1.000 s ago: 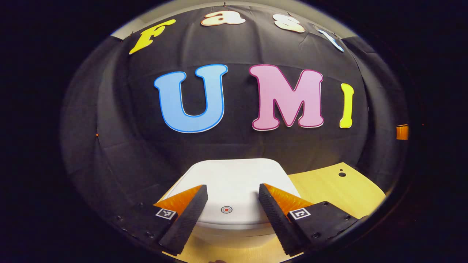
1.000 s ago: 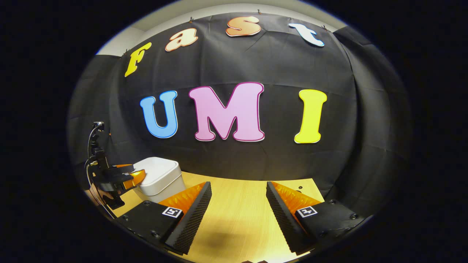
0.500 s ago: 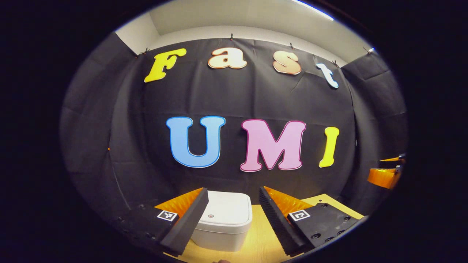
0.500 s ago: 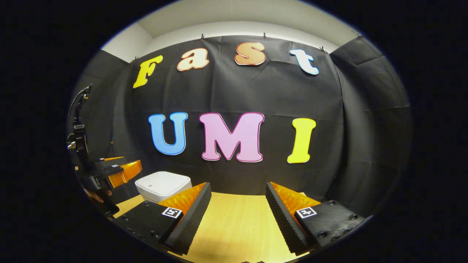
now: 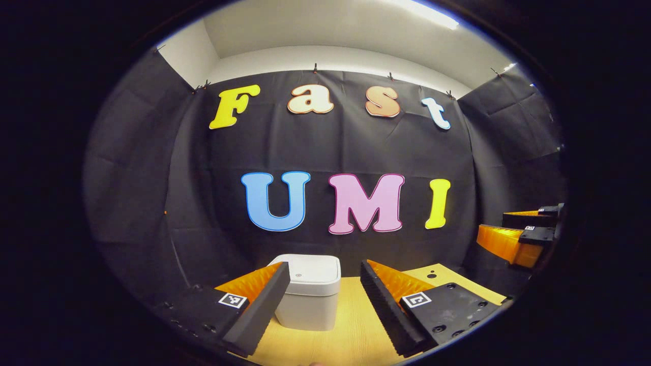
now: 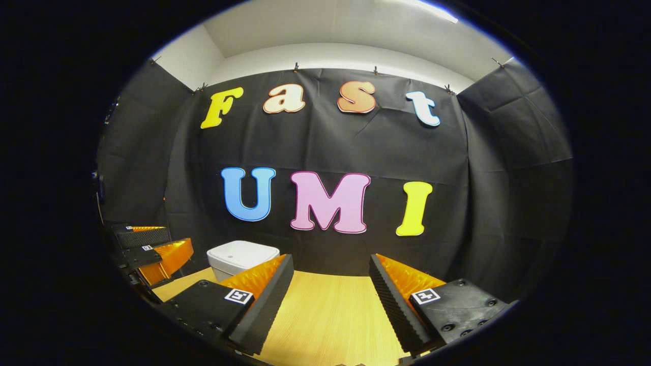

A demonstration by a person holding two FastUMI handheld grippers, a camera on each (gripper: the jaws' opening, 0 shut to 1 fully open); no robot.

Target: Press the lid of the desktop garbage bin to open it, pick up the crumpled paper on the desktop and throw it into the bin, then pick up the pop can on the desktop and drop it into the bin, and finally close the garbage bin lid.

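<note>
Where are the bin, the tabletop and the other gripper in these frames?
garbage bin (image 5: 310, 300): left gripper view, front wall.
tabletop (image 6: 325, 317): right gripper view, bare wood between the fingers.
left gripper (image 6: 152, 246): right gripper view, at the left edge, between its fingertips.

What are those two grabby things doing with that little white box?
A person holds a grabbing tool in each hand over a wooden desk. The white box is a small garbage bin, and its lid is shut. The left tool is open and points at the bin from a little way off, not touching it. The right tool is open too, holding nothing, above bare desk to the bin's right.
</note>
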